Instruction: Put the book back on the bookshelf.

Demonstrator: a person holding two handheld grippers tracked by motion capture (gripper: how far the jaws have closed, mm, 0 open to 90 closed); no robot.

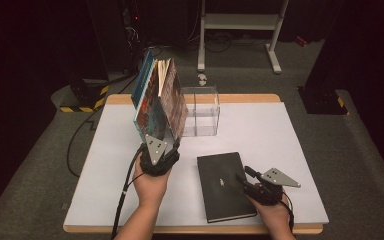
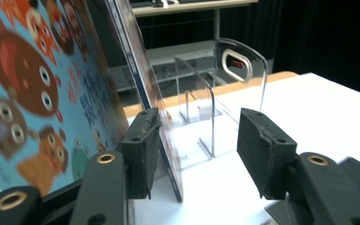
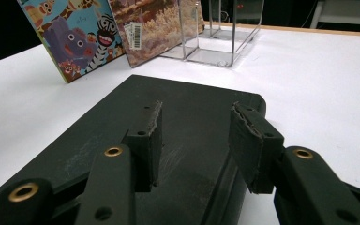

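Several picture books [image 1: 157, 100] stand on edge, leaning together, left of a clear acrylic box [image 1: 202, 112]. My left gripper [image 1: 162, 140] is at their near bottom edge. In the left gripper view its jaws [image 2: 199, 150] stand open. A thin blue-spined book [image 2: 166, 150] rises between them against the left pad, and a cartoon-animal cover [image 2: 37, 93] lies outside that pad. A black notebook [image 1: 222, 187] lies flat near the front edge. My right gripper [image 1: 242, 176] is open over its right side, pads [image 3: 145, 145] just above the cover [image 3: 178, 108].
The white table [image 1: 290, 135] has bare room on the right and far left. The acrylic box [image 2: 243, 89] has inner dividers. Behind the table stand a white frame [image 1: 240, 22] and a yellow-black striped base [image 1: 82, 97]. A cable trails from my left gripper.
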